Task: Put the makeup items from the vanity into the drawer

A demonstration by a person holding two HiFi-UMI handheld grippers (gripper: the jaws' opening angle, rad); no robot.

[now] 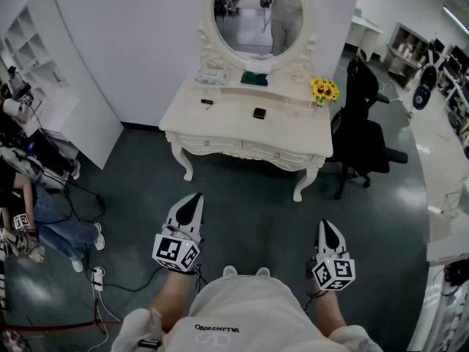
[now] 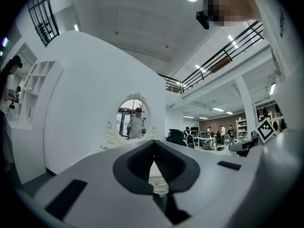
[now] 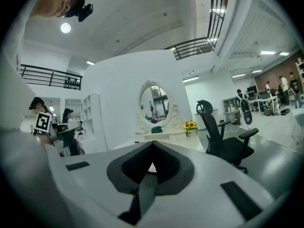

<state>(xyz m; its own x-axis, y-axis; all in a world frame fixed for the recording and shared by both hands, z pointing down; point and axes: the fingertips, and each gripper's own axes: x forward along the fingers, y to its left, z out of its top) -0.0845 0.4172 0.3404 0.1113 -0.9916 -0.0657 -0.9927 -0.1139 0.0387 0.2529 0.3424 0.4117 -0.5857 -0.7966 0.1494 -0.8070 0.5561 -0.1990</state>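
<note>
Fingers on both tools closed tip to tip, nothing held: left gripper (image 1: 194, 202) and right gripper (image 1: 326, 227) are both carried roughly level in front of the person, over open floor, well apart from the vanity (image 1: 220, 119); each gripper view shows its dark pads meeting at the tips with only the room beyond.

Task items sit on the vanity top, untouched: a small black compact (image 1: 259, 113) near the middle; a thin dark stick-like item (image 1: 207, 102) to its left; on the raised shelf under the oval mirror (image 1: 256, 13), a green item (image 1: 254, 78) and a pale box (image 1: 212, 78), both too small to identify. Left drawer (image 1: 207, 143) and right drawer (image 1: 272, 152) look shut; knobs cannot be made out in the head view.

Judgement: task not begun; approach and drawer opening come first.

Risks from here:
- drawer pulls look small, so pads may slip off and jerk the vanity, rolling the stick item off the edge;
- compact is low and flat, so a grip set too high would skid it, not lift it;
- sunflowers (image 1: 323, 89) stand at the right rear corner, and a wide right-hand sweep could topple them;
- office chair (image 1: 364, 127) crowds the right side and could snag the right arm;
- floor cables (image 1: 110, 281) lie near the left foot, a trip hazard on stepping forward.
</note>
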